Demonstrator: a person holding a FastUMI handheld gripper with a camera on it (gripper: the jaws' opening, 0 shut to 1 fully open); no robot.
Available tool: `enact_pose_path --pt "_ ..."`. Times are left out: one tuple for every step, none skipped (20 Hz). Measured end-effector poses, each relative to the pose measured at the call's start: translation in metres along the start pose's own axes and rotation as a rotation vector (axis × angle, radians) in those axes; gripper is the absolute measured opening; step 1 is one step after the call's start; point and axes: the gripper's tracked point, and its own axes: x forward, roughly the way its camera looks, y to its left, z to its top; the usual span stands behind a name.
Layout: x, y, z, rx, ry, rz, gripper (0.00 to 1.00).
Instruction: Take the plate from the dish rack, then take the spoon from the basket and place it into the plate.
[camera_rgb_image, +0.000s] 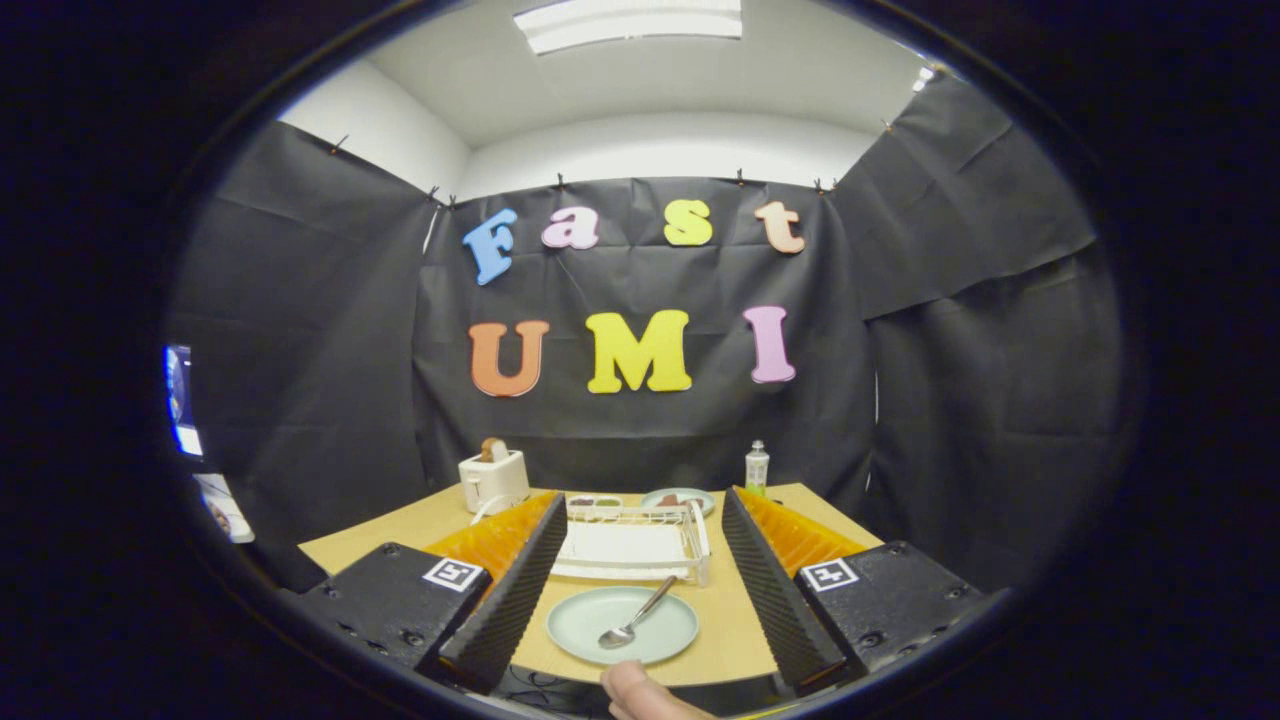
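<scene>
A pale green plate (622, 625) lies on the wooden table (725, 630) between my two fingers. A metal spoon (636, 614) rests in it, bowl toward me and handle pointing at the dish rack. The white wire dish rack (633, 540) stands just beyond the plate, and I see no plate in it. My gripper (635, 560) is open, raised above the table, with nothing between its fingers. A person's fingertip (640, 692) shows just under the plate's near rim.
A white toaster (493, 478) with a slice of bread stands at the back left. A second pale plate (680, 499) with something on it and a small dish (595, 501) sit behind the rack. A small bottle (757, 467) stands at the back right.
</scene>
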Motion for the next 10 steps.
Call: enact_pose_path --pt "0.000 -0.002 0.002 -0.003 0.000 0.002 1.00" --pt "-0.002 -0.004 0.005 -0.002 -0.007 -0.001 1.00" --pt "-0.004 -0.006 0.007 -0.003 -0.012 -0.005 1.00" --pt "-0.007 -0.006 0.008 -0.007 -0.015 -0.005 1.00" --pt "-0.008 -0.006 0.008 -0.008 -0.018 -0.006 1.00" --pt "-0.010 -0.005 0.010 -0.007 -0.023 -0.006 1.00" --pt "-0.012 -0.003 0.009 -0.005 -0.026 -0.004 1.00" --pt "-0.013 -0.002 0.009 -0.006 -0.028 -0.001 1.00" --pt "-0.014 -0.003 0.009 -0.006 -0.028 -0.004 1.00" --pt "-0.014 -0.004 0.007 -0.006 -0.021 -0.012 1.00"
